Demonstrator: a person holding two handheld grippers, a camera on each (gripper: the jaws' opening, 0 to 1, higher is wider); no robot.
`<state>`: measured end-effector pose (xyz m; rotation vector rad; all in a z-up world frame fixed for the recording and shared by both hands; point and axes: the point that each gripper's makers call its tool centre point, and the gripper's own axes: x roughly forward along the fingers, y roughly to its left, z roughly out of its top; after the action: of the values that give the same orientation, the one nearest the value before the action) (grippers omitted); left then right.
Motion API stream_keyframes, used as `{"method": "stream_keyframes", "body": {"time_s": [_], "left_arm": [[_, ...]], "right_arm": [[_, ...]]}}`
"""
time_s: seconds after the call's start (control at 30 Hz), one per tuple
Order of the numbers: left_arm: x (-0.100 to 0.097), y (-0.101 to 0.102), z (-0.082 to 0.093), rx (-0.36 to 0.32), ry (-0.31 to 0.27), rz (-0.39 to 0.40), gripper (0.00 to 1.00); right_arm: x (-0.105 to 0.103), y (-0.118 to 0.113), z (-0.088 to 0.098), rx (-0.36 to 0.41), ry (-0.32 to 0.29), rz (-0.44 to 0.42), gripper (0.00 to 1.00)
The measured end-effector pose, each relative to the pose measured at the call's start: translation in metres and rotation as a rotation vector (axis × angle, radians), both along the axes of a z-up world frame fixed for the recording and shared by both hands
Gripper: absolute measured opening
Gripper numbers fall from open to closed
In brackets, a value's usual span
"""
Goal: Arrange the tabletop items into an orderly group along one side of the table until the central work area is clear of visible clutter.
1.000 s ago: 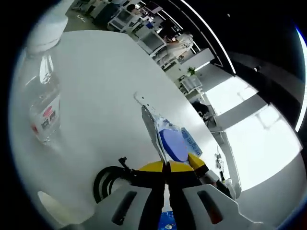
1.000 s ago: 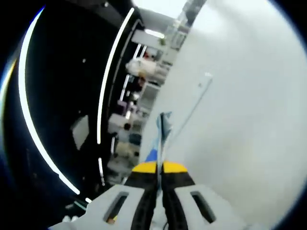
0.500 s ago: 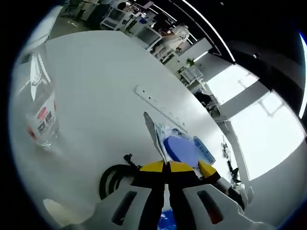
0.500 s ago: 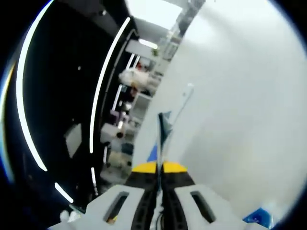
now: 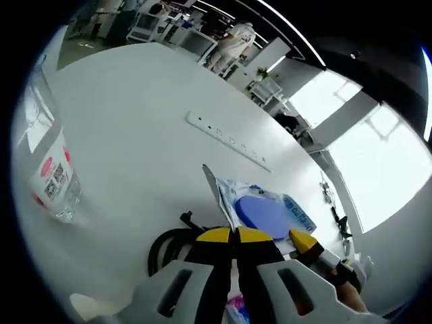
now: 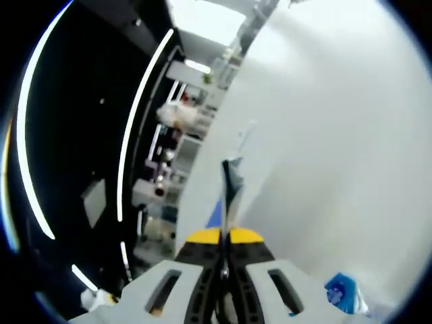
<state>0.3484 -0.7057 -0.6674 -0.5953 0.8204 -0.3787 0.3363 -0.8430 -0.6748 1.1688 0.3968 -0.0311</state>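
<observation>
In the left gripper view, the left gripper (image 5: 233,236) had its yellow-tipped jaws pressed together on the near edge of a clear plastic packet (image 5: 260,212) holding a round blue disc, the packet's thin silvery edge rising just above the tips. To the right of the packet, touching its far corner, the right gripper (image 5: 307,246) came into view with a yellow tip, gripping the same packet. Just left of the left jaws lay a coiled black cable (image 5: 169,246) on the white table (image 5: 135,135). Farther left, near the table's edge, stood a clear plastic water bottle (image 5: 47,169) with a red-and-white label, upright and well apart from the packet. Beyond the packet, a white power strip (image 5: 226,140) lay flat across the table. Past the table's far edge were office desks and a person in white (image 5: 229,47).

In the right gripper view, the right gripper (image 6: 221,236) was closed on the packet seen edge-on (image 6: 226,192), a thin dark sliver rising between the tips. A small blue object (image 6: 337,291) sat low at the right, too blurred to name. The power strip (image 6: 246,137) showed faintly farther along the table (image 6: 337,135).
</observation>
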Motion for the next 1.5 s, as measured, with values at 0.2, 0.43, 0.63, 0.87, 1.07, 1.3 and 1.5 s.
{"method": "stream_keyframes", "body": {"time_s": [0.2, 0.43, 0.63, 0.87, 1.07, 1.3, 1.5], "left_arm": [[-0.004, -0.005, -0.005, 0.021, 0.005, -0.032, 0.00], [-0.007, -0.010, -0.004, 0.045, -0.009, -0.065, 0.00], [-0.012, -0.022, -0.005, 0.050, -0.019, -0.099, 0.00], [-0.018, -0.041, -0.006, 0.046, -0.037, -0.144, 0.00], [-0.024, -0.058, -0.009, 0.042, -0.040, -0.178, 0.00], [-0.026, -0.068, -0.012, 0.049, -0.046, -0.200, 0.00], [-0.027, -0.072, -0.019, 0.060, -0.035, -0.203, 0.00]], "right_arm": [[-0.009, -0.005, -0.006, -0.013, 0.018, -0.016, 0.00], [-0.014, -0.011, -0.007, -0.037, 0.016, -0.024, 0.00], [-0.022, -0.024, -0.010, -0.045, 0.018, -0.043, 0.00], [-0.033, -0.043, -0.010, -0.061, 0.012, -0.071, 0.00], [-0.040, -0.060, -0.014, -0.076, 0.013, -0.089, 0.00], [-0.042, -0.069, -0.016, -0.089, 0.012, -0.100, 0.00], [-0.041, -0.075, -0.021, -0.098, 0.012, -0.097, 0.00]]}}
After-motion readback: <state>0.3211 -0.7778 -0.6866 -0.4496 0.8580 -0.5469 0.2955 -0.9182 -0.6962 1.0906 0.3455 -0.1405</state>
